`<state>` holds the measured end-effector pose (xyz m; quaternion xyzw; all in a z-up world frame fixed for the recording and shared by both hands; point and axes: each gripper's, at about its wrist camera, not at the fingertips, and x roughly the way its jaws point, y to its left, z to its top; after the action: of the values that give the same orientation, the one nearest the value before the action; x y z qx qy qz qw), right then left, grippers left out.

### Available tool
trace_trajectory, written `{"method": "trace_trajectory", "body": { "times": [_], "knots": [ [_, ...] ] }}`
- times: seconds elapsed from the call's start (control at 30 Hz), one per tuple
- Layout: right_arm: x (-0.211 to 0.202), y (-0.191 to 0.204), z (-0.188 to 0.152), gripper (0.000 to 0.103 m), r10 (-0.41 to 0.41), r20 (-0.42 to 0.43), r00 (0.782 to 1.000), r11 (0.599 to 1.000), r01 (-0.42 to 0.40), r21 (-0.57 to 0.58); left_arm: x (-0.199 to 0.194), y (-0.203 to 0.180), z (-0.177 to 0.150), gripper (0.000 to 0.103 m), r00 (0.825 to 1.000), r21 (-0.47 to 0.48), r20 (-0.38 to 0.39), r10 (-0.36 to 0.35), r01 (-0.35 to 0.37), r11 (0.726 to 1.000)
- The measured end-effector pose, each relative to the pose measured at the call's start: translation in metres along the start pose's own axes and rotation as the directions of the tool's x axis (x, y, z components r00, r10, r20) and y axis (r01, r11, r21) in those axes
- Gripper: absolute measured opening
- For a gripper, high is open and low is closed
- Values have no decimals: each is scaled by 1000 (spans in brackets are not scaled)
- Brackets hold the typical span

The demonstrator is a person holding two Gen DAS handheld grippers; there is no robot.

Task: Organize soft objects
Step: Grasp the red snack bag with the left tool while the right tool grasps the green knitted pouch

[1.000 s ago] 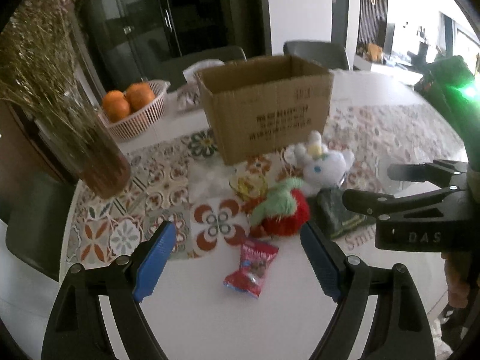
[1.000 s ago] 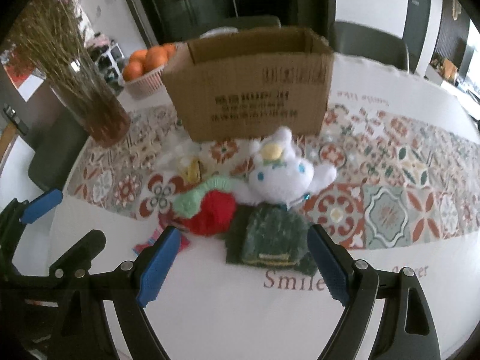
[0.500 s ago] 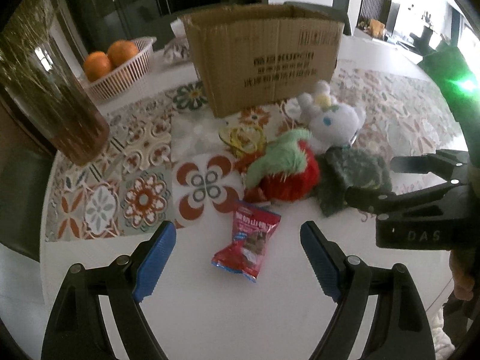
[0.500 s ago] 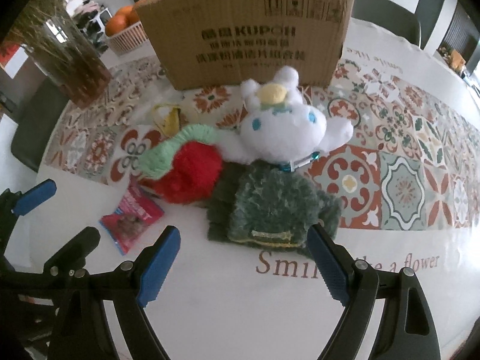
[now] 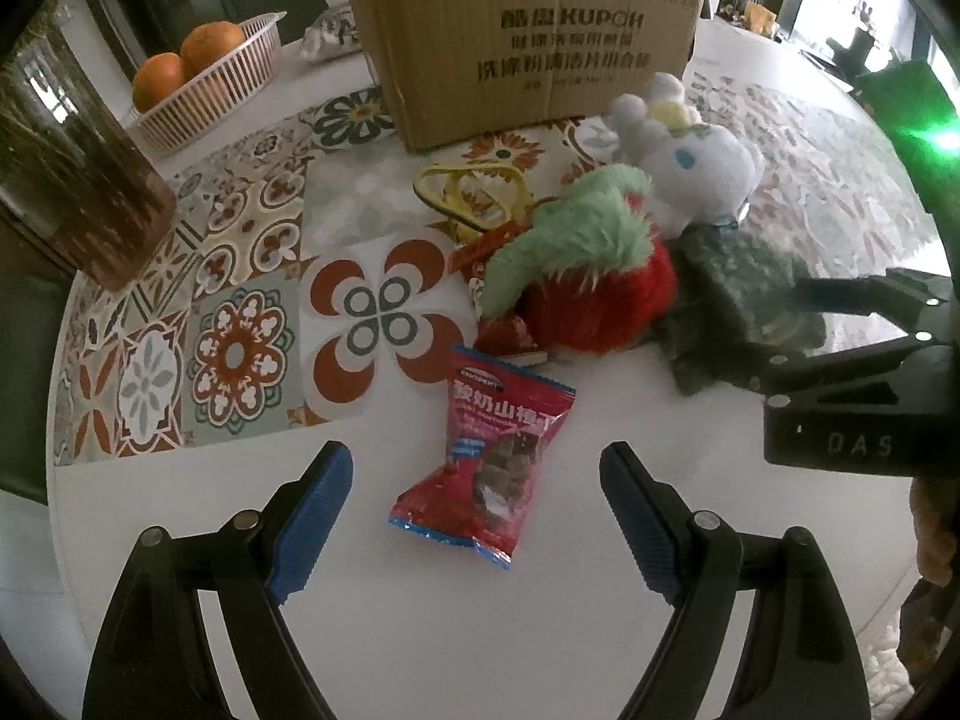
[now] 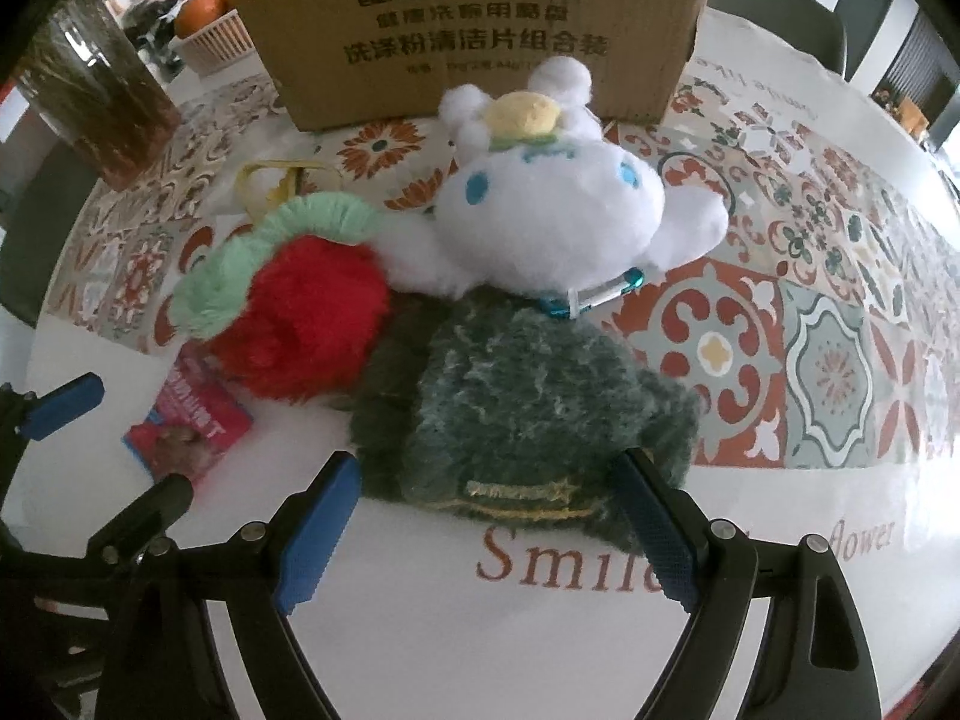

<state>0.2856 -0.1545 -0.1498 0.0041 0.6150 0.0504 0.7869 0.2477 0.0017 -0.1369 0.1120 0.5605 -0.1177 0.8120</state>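
Left gripper (image 5: 477,468): jaws spread wide, empty, a red snack packet (image 5: 489,453) lying on the table (image 5: 420,630) between them. Right gripper (image 6: 489,483): jaws spread, straddling the near edge of the dark green knitted hat (image 6: 516,402). The hat touches the red strawberry plush (image 6: 300,327) and white plush toy (image 6: 552,222), in front of the cardboard box (image 6: 474,24).

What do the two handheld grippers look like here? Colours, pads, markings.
Both are alike: the left gripper and right gripper have black forked frames with silver rivets and ribbed blue pads. In the left wrist view, the right gripper's black body reads "DAS", with a green housing and a lit green light above it.
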Motion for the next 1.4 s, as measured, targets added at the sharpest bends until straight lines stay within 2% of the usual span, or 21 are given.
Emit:
{"method": "trace_trajectory", "body": {
  "times": [0.37,0.47,0.63,0.8,1.0,1.03,1.07,1.1,1.27,1.4],
  "knots": [
    [19,8,7,103,-74,18,997,996,75,-40,20,3,-3,79,999,-14,-38,23,-24,1000],
    [22,12,8,103,-95,30,995,994,96,-49,25,5,-5,76,999,-27,-49,18,-20,999],
    [24,12,6,103,-99,53,994,993,102,-54,33,6,-8,65,998,-41,-66,5,-7,999],
    [19,12,-3,100,-100,82,992,992,105,-66,32,5,-10,59,998,-56,-55,1,-4,998],
    [5,9,-15,77,-96,122,988,992,105,-68,28,3,-14,55,998,-98,-43,-37,33,995],
    [3,8,-16,67,-91,130,987,993,100,-69,27,2,-16,54,998,-103,-39,-47,43,994],
    [2,8,-18,50,-64,131,989,995,73,-67,26,1,-17,53,998,-106,-35,-53,49,993],
    [2,5,-19,47,-13,116,993,999,19,-50,25,0,-18,52,998,-109,-31,-58,55,993],
    [-3,-2,-27,36,17,143,990,1000,-17,0,21,-5,-23,50,996,-136,-12,-92,89,987],
    [-7,-9,-32,32,55,151,987,998,-61,32,16,-7,-26,49,993,-159,12,-117,117,980]
  ]
}}
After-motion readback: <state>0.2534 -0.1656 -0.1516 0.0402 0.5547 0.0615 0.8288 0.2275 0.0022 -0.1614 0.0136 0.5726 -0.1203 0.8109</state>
